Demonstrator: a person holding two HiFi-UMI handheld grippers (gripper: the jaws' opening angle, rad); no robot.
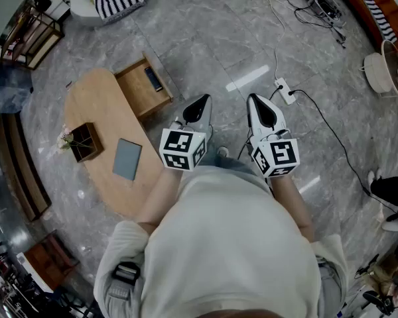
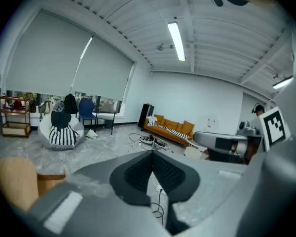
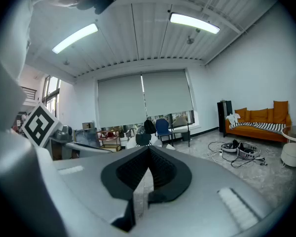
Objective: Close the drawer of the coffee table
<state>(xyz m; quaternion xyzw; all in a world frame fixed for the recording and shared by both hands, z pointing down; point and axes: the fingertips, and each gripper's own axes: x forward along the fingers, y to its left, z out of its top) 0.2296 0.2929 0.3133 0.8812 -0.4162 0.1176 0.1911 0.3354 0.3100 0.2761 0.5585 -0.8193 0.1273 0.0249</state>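
A: Where do we have the drawer?

B: The shallow light-wood drawer (image 1: 140,90) stands pulled out from the long side of the oval light-wood coffee table (image 1: 93,108). A small dark flat object (image 1: 153,78) lies inside it. The drawer's front edge faces our grippers.

A: And our claws?

B: Both are clenched on nothing. The left gripper (image 1: 201,101) has its pads pressed together, and so does the right gripper (image 1: 255,100). We hold the left one near the drawer's front corner, with a gap of floor between.

A: Room to move?

B: Bare grey marble floor (image 1: 205,38) lies along the drawer's front. In the head view, a white power strip (image 1: 285,90) with its cable lies beside the right gripper's tip.
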